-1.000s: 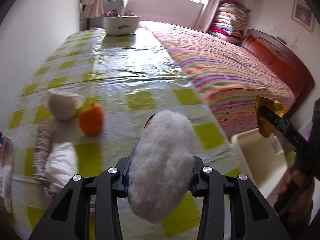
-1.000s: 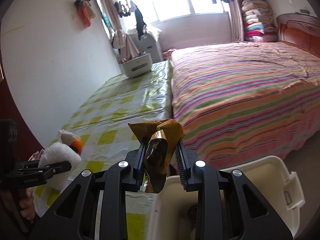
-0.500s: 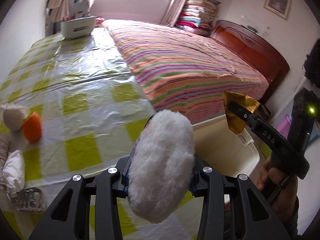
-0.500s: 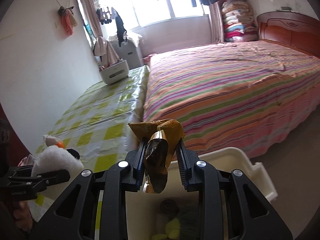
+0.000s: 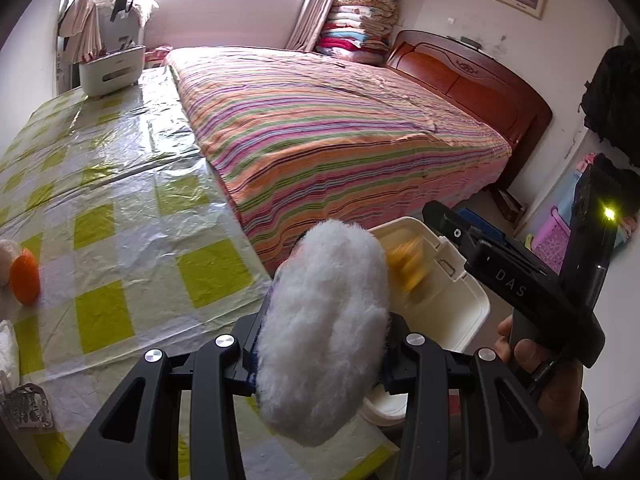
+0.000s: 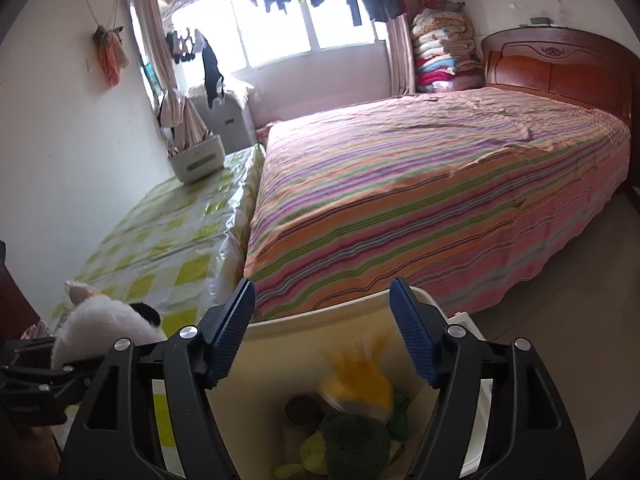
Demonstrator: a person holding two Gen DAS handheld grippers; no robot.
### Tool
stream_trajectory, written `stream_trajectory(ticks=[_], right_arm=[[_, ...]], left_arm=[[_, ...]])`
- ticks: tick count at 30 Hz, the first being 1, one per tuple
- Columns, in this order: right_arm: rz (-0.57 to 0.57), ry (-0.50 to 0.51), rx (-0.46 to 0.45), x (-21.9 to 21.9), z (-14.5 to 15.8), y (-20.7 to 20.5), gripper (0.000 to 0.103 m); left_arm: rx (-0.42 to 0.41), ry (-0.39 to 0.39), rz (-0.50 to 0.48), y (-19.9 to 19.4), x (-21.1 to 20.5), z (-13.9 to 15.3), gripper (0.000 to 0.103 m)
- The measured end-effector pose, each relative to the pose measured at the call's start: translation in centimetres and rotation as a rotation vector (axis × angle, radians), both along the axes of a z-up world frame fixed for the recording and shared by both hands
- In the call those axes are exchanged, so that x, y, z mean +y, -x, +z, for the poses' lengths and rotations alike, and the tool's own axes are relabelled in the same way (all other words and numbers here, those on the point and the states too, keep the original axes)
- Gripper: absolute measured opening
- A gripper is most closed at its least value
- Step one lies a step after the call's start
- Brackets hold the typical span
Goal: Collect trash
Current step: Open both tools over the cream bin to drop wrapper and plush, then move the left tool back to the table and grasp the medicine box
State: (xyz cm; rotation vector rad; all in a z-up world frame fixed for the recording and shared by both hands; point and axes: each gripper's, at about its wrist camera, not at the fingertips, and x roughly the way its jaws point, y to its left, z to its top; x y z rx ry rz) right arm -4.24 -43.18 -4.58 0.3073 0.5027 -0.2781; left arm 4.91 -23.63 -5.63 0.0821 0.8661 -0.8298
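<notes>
My left gripper (image 5: 320, 340) is shut on a white fluffy wad (image 5: 324, 320), held over the table's near edge beside the white bin (image 5: 468, 312). From the right wrist view the wad (image 6: 104, 328) shows at the far left. My right gripper (image 6: 322, 320) hangs over the bin (image 6: 280, 322), its jaws opening and nothing between them. Below them a golden wrapper (image 6: 360, 376) is a blur, dropping into the bin. The left wrist view catches that wrapper (image 5: 408, 264) inside the bin, under the right gripper (image 5: 460, 224), with a hand on its grip.
The bin holds a green broccoli-like thing (image 6: 356, 444) and a dark round lid (image 6: 302, 408). On the checked table (image 5: 120, 200) lie an orange thing (image 5: 25, 276), a foil packet (image 5: 26, 408) and a white box (image 5: 112, 70). A striped bed (image 5: 340, 128) borders table and bin.
The right gripper opened and let go of the golden wrapper, which now falls into the bin. Both grippers swung right, from the table toward the bin; the left keeps the white wad.
</notes>
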Motion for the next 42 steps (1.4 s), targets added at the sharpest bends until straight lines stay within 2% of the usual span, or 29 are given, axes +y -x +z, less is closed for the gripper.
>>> stream_trajectory(ticks=[8, 16, 19, 21, 23, 25, 32, 42], right_arm=[[-0.072, -0.082, -0.072, -1.9, 0.4, 1.5, 0.072], [-0.078, -0.092, -0.091, -2.1, 0.6, 1.8, 0.072], [-0.076, -0.094, -0.097, -2.1, 0.5, 2.0, 0.072], [-0.072, -0.095, -0.101, -2.0, 0.6, 2.1, 0.072], [-0.069, -0.092, -0.103, -2.1, 0.6, 2.1, 0.072], [-0.069, -0.093, -0.105, -2.2, 0.6, 2.2, 0.072], [-0.079, -0.099, -0.125, -2.5, 0.8, 2.5, 0.072], [-0.015, -0.097, -0.135, -0.5, 1.4, 1.1, 0.072]], left_arm=[[0.009, 0.005, -0.031, 0.7, -1.2, -0.4, 0.041], [-0.044, -0.002, -0.059, 1.7, -2.7, -0.6, 0.043], [-0.091, -0.003, -0.054, 2.0, -3.0, -0.3, 0.049], [-0.132, -0.005, -0.051, 2.3, -3.2, -0.1, 0.056], [-0.17, 0.01, -0.041, 2.5, -3.1, 0.4, 0.068], [-0.186, 0.023, -0.029, 2.6, -2.8, 0.9, 0.074], [-0.164, 0.063, 0.03, 1.3, -0.9, 2.3, 0.075], [-0.262, 0.027, 0.12, 0.7, 2.2, 3.9, 0.075]])
